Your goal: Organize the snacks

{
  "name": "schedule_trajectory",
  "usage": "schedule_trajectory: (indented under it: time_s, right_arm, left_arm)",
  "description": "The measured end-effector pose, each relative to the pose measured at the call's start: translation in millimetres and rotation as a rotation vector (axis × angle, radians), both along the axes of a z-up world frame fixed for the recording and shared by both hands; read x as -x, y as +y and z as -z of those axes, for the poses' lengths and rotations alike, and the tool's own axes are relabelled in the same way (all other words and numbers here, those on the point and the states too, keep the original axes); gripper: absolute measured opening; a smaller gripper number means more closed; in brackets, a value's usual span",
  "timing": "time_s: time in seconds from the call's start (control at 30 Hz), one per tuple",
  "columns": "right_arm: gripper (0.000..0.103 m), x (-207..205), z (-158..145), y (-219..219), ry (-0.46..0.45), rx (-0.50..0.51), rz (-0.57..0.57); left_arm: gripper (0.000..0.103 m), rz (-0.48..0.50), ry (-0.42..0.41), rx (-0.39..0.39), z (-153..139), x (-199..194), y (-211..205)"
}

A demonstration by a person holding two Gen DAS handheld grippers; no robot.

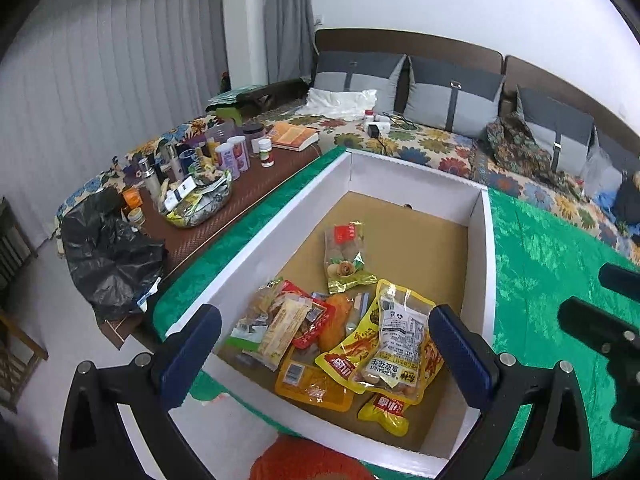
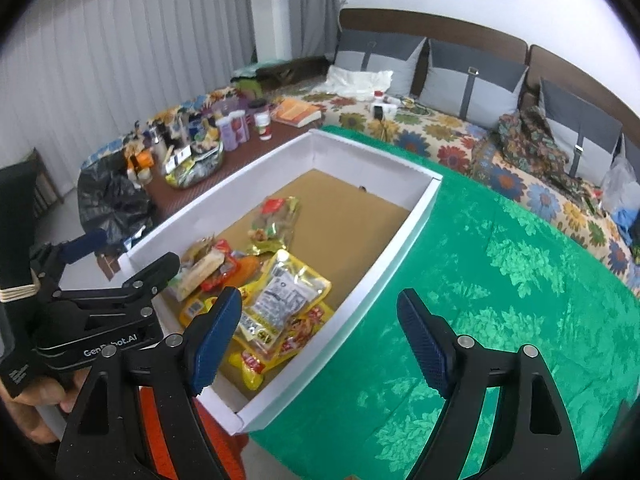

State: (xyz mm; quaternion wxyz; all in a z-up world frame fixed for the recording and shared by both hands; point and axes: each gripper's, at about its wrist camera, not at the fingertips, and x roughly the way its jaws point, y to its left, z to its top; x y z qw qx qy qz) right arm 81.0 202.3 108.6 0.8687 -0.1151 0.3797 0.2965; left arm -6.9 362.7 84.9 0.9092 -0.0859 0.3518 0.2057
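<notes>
Both the left gripper (image 1: 326, 354) and right gripper (image 2: 320, 336) are released, grasping nothing. Loose packets should be gathered inside the white box (image 1: 486, 264), beside the peanut packet (image 1: 394, 350).

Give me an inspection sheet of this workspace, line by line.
Surface: green cloth, patterned, bare to the right of the box.
Job's things: white box with a brown floor; snack packets piled at its near end, one packet lying apart.
Clutter: bottles and jars, a book and a black bag on the brown side table.
Grippers: left gripper open above the packets; right gripper open, empty.
Cables: a dark cable by a charger on the sofa.
Surroundings: floral sofa, grey cushions, curtains.
</notes>
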Motion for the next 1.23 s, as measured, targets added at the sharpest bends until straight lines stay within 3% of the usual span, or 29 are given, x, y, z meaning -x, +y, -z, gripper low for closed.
schedule_trajectory:
  time_s: [0.23, 0.5, 1.23]
  right_arm:
    - [0.083, 1, -7, 16, -0.003, 0.002, -0.02]
    - [0.083, 3, 3, 28, 0.016, 0.027, -0.029]
    - [0.083, 1, 12, 26, 0.047, 0.036, -0.008]
  left_arm:
    - [0.103, -0.048, -0.003, -0.002, -12, 9, 10]
    - [0.103, -0.087, 0.019, 0.014, -4, 8, 21]
    - [0.103, -0.061, 0.015, 0.066, -2, 3, 22]
